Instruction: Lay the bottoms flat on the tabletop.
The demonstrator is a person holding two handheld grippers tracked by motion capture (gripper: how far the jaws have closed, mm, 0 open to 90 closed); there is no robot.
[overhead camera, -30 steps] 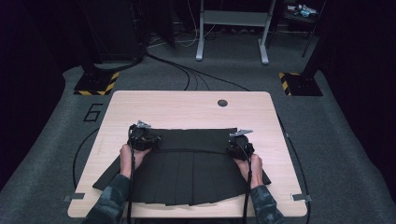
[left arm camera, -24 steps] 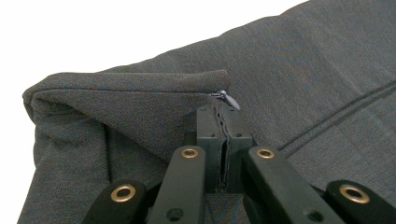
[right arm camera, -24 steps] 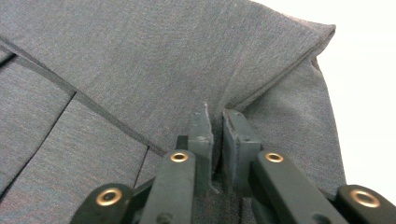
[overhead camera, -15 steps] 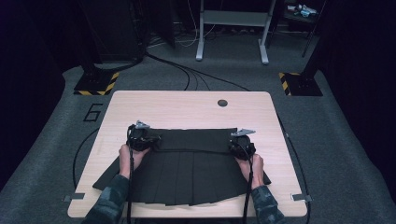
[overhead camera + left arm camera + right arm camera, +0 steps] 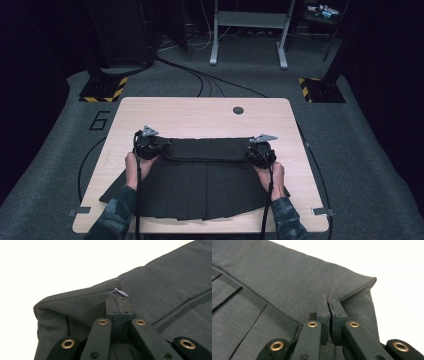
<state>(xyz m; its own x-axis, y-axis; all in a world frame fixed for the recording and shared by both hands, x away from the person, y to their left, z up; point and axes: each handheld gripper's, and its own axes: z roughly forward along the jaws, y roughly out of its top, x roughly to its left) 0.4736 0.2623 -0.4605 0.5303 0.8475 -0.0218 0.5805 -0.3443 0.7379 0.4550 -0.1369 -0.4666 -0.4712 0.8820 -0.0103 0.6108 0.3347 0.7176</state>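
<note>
A dark pleated skirt [image 5: 205, 180] lies spread on the light wooden table [image 5: 200, 117], waistband toward the far side. My left gripper [image 5: 150, 147] is shut on the waistband's left corner; in the left gripper view its jaws pinch the grey cloth [image 5: 82, 302] beside a small zipper pull [image 5: 120, 292]. At the waistband's right corner my right gripper [image 5: 260, 150] is also shut. The right gripper view has its jaws closed on a thin fold of the skirt cloth [image 5: 294, 282]. Both corners are slightly lifted and folded over.
A round cable hole [image 5: 238, 110] sits in the table's far right part. The skirt hem reaches close to the near edge. Black cables [image 5: 200, 80] run across the grey floor behind, and a metal frame [image 5: 247, 30] stands beyond.
Both grippers have drawn slightly toward the near side with the waistband corners held. The skirt otherwise lies as before.
</note>
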